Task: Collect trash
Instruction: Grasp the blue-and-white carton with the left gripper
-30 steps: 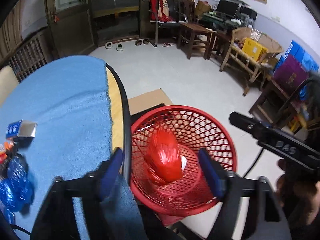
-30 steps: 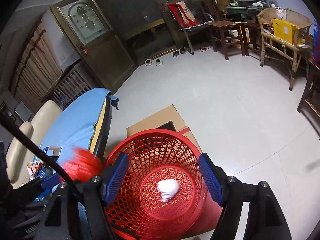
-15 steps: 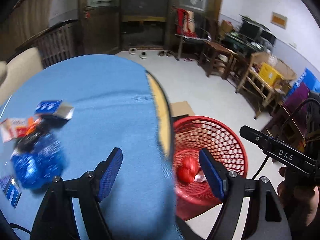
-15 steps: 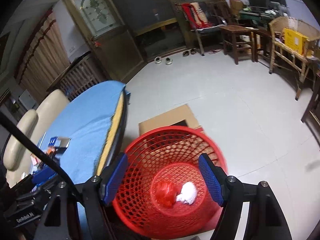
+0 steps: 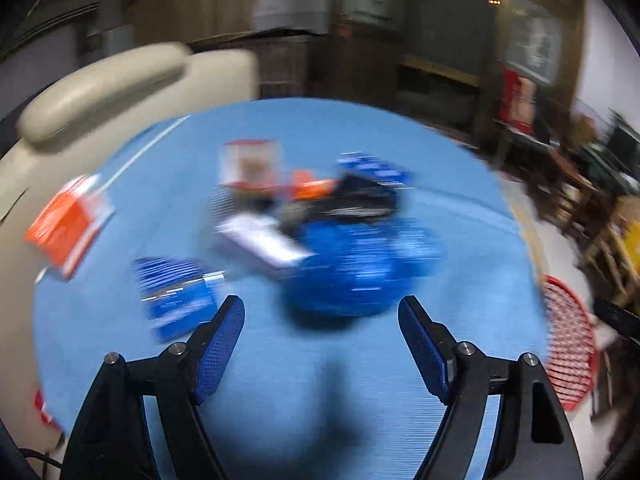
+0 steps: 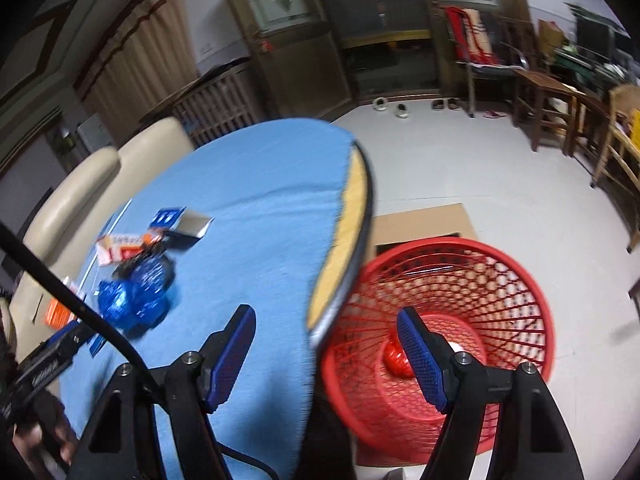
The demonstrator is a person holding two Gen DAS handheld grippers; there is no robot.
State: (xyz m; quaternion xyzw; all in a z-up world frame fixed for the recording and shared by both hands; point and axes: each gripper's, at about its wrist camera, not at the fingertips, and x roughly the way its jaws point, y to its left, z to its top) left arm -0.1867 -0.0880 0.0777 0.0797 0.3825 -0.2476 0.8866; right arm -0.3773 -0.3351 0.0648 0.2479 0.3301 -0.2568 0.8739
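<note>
left gripper (image 5: 321, 330) hangs over the blue table (image 5: 304, 364), jaws wide with nothing in them, crumpled blue wrapper (image 5: 360, 268) just beyond. right gripper (image 6: 326, 342) also wide and empty, straddling the table edge and the red basket (image 6: 516, 288), red wad (image 6: 396, 358) inside.

left gripper (image 5: 321, 330) open, right gripper (image 6: 326, 340) open, both empty

Wrappers (image 6: 132, 292) lie clustered on the table (image 6: 260, 200); the basket (image 6: 520, 280) stands on the floor beside its edge.
</note>
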